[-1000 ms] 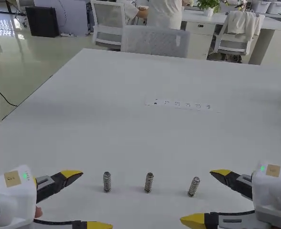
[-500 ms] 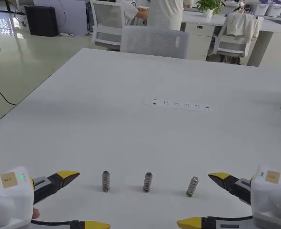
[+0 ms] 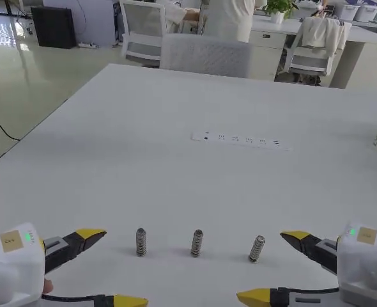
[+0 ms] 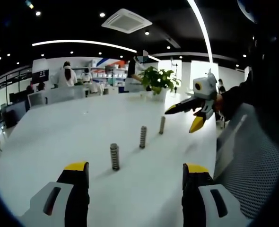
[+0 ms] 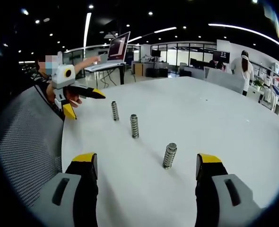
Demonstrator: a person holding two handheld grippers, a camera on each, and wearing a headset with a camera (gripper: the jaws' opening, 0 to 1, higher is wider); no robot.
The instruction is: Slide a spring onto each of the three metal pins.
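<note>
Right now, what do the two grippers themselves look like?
Both match: left gripper and right gripper have white housings, each with a tan sticker and green light, dark grey tapering fingers tipped yellow, and a black cable underneath.

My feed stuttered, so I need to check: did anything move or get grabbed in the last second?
Nothing visibly moved. The left gripper and right gripper stay open either side of the three springs, holding nothing; the springs stand in the same row on the table. The slight shift of the picture is the headset's.
</note>
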